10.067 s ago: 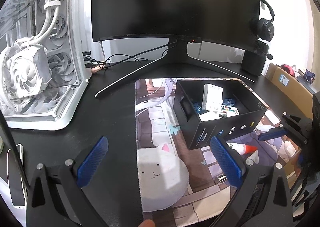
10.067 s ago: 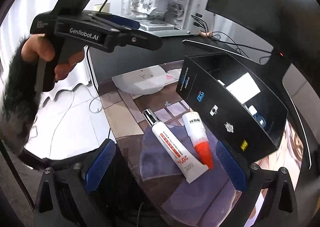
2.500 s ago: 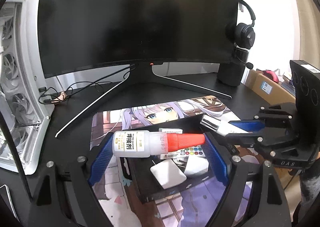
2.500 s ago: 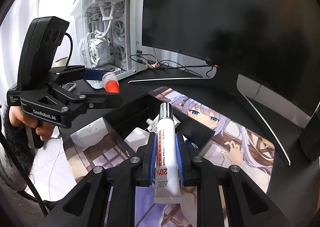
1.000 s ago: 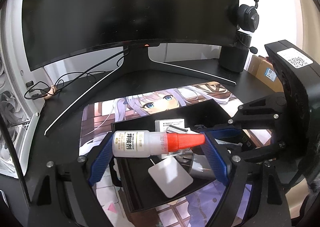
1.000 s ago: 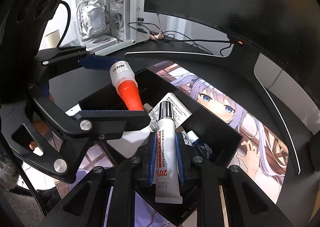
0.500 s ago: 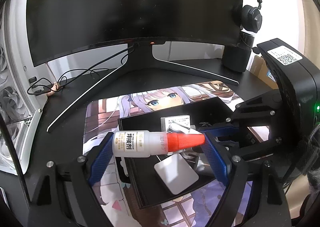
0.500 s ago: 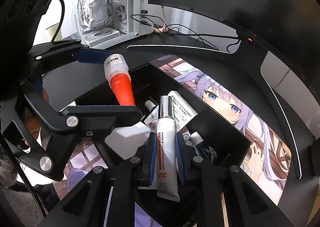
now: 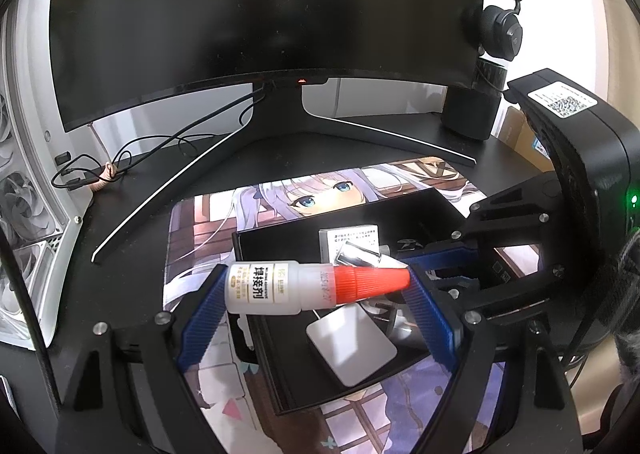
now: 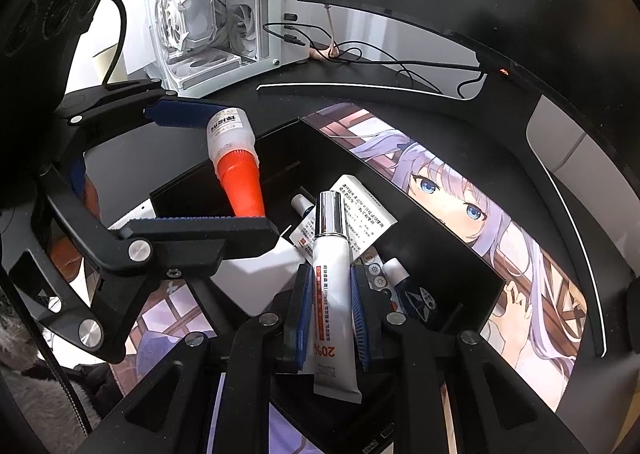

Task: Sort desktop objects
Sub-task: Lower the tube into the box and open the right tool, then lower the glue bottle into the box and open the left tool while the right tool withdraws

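Black storage box [image 9: 424,210] sits below both claws. The left claw [image 9: 316,290] clamps the orange-capped glue bottle [image 9: 280,288] lengthwise; the right claw [image 10: 331,306] pinches the white tube [image 10: 332,274]. Lower each inside the walls before releasing, 1 at a time.

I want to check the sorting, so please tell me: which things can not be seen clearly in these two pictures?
- Right wrist view: the left gripper and the tube cover part of the contents of the black box.
- Left wrist view: the glue bottle hides the tube's body; only its silver cap shows.
- Both views: the bottle's and tube's label print is too small to read.
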